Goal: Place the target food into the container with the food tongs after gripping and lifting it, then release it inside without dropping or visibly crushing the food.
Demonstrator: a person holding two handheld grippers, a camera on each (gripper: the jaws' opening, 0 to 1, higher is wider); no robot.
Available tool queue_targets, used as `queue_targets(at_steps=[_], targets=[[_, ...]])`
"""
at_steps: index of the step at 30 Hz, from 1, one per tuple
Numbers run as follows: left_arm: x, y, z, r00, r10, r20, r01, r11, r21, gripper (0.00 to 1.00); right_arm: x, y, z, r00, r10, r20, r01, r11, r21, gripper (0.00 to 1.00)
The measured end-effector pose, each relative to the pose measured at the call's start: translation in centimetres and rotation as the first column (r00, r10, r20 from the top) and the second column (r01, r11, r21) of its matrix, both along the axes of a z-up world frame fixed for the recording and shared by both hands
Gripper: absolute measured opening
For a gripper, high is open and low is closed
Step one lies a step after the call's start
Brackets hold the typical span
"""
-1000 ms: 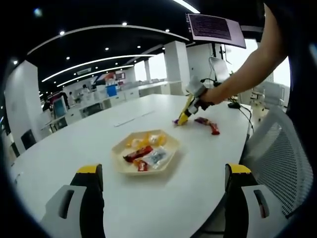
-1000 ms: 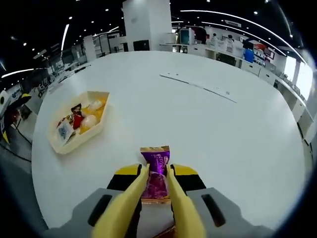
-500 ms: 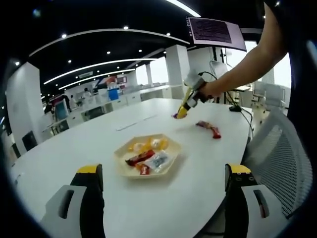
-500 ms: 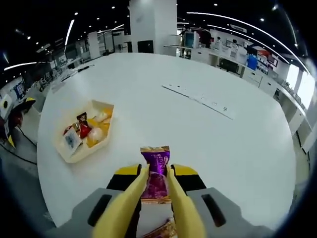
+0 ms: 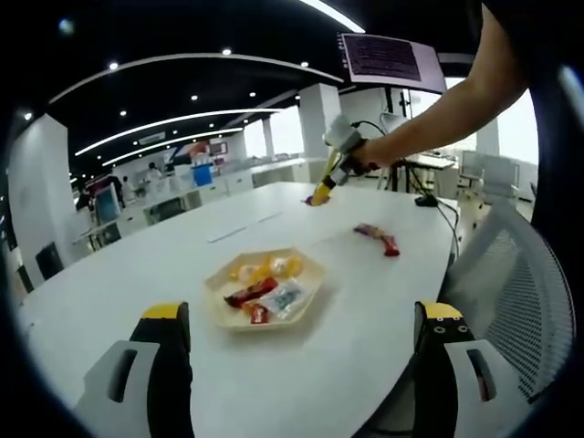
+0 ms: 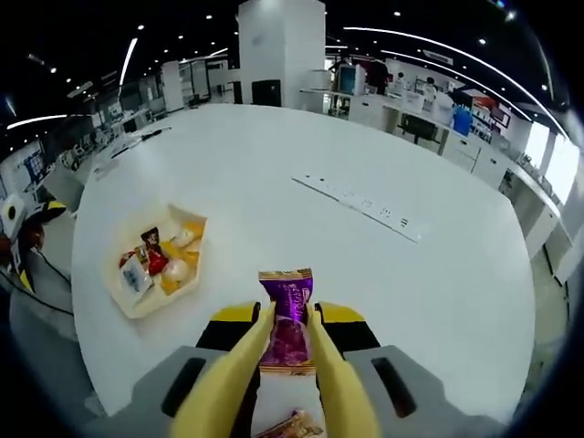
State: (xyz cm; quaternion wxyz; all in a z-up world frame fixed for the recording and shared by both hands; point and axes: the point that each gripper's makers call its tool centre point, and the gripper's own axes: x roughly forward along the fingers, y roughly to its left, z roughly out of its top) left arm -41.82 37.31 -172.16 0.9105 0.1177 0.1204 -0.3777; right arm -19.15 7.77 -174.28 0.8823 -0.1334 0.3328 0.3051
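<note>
In the right gripper view, yellow food tongs (image 6: pixel 290 360) are pinched on a purple wrapped snack (image 6: pixel 289 317), with my right gripper (image 6: pixel 290 339) shut around the tongs, high above the white table. The beige hexagonal tray (image 6: pixel 157 302) with several wrapped snacks lies lower left. In the left gripper view, the same tray (image 5: pixel 310 274) sits mid-table, and the right gripper (image 5: pixel 336 164) with the tongs and purple snack (image 5: pixel 312 200) hangs above the far side. My left gripper (image 5: pixel 297 351) stands open near the table edge, holding nothing.
A red wrapped snack (image 5: pixel 378 239) lies on the table right of the tray, another wrapper (image 6: pixel 290 424) shows below the tongs. A white strip (image 6: pixel 360 203) lies across the table. A mesh chair (image 5: pixel 511 292) stands at right. A person's arm (image 5: pixel 447 100) reaches in.
The right gripper has risen higher above the table with the purple snack still in the tongs and shifted left. The left gripper stays put and open.
</note>
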Motion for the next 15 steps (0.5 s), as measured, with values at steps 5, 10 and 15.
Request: queue_targets(at_steps=[5, 10, 15], targets=[[0.0, 0.1, 0.3, 1.0, 0.003, 0.013, -0.003, 1.0, -0.01, 0.99, -0.6, 0.0, 2.0, 1.0, 0.008, 0.013, -0.008, 1.0, -0.022, 0.22], [-0.1, -0.1, 0.4, 1.0, -0.008, 0.019, 0.008, 1.0, -0.01, 0.99, -1.5, 1.0, 3.5, 1.0, 0.012, 0.026, -0.012, 1.0, 0.005, 0.23], [-0.3, -0.4, 0.3, 1.0, -0.024, 0.013, 0.024, 1.0, -0.005, 0.99, -2.1, 2.1, 3.5, 0.999, 0.037, 0.029, -0.037, 0.999, -0.004, 0.23]])
